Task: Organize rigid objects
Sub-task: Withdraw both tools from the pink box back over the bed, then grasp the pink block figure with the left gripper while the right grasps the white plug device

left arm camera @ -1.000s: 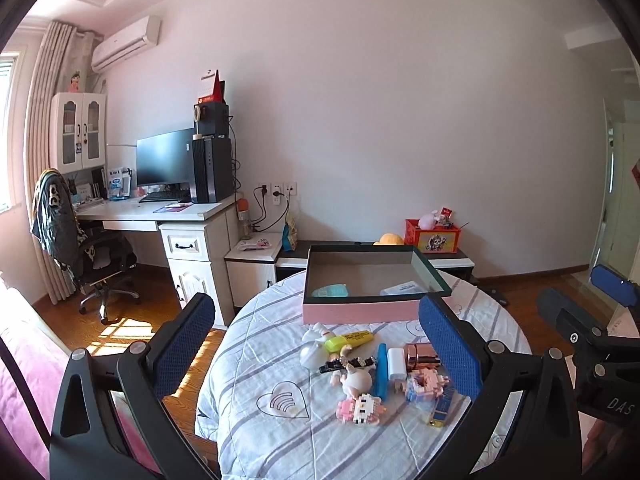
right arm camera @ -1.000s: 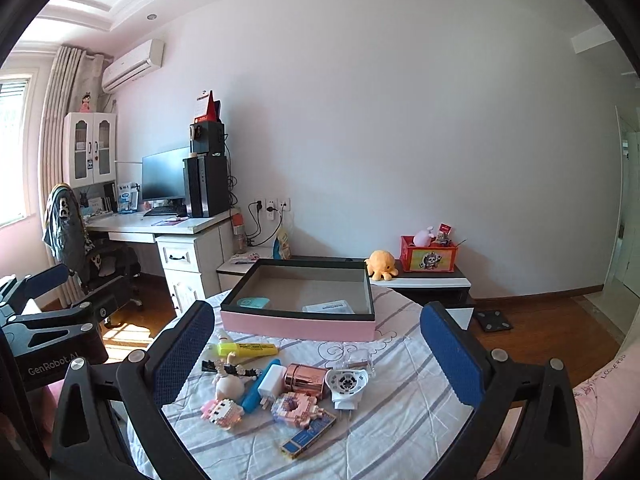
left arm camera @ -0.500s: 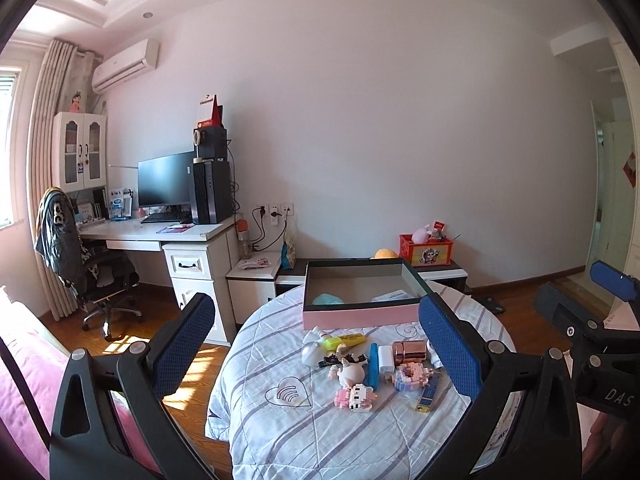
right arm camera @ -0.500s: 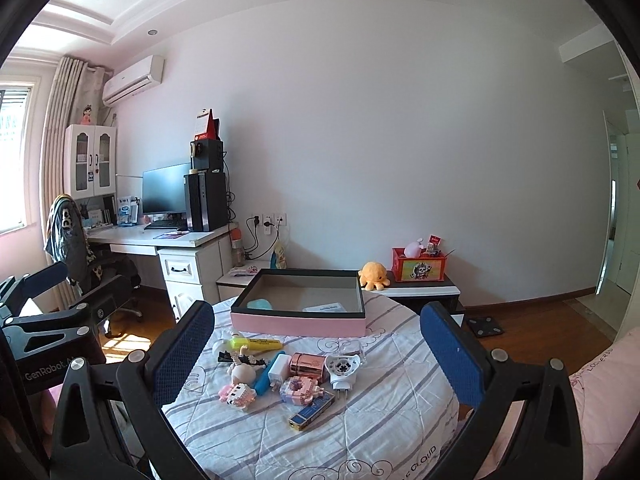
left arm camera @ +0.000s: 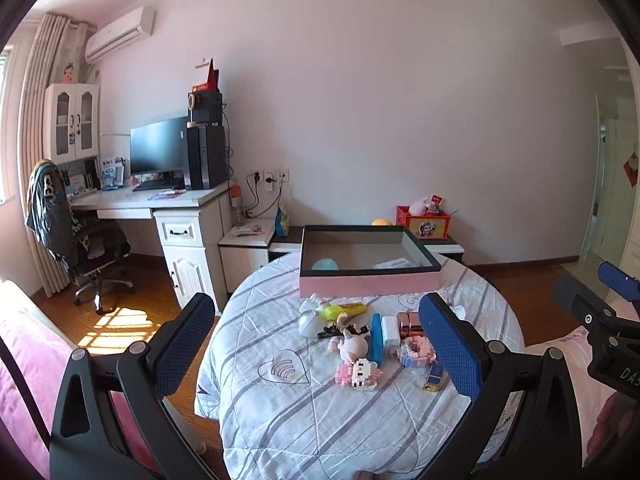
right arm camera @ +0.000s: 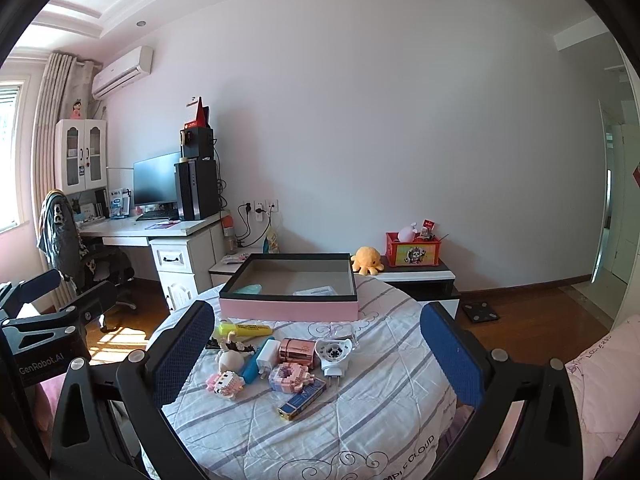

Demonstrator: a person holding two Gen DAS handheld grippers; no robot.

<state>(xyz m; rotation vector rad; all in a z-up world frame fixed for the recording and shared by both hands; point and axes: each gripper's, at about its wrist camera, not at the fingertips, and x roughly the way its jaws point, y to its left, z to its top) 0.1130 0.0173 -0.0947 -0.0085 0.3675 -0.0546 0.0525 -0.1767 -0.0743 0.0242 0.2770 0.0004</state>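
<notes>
A cluster of small rigid objects lies on the round counter, which is covered with a striped white cloth; among them are a yellow highlighter, a rose-gold case, a white plug-in device, a white charger, a blue bar, a pink block figure, a pink-and-lilac block ring, a small pale figurine and a blue-and-gold lighter; just behind the cluster, at the far edge of the counter, sits an open pink box with a dark rim, holding a pale teal item and a white card. The left tool hangs above the near side of the counter with its blue pads spread wide, holding nothing and touching nothing; the right tool is likewise wide open and empty, framing the cluster from above. Beyond stand a white desk with a monitor, a low cabinet with an orange plush octopus and a red box, and a wall air conditioner.
</notes>
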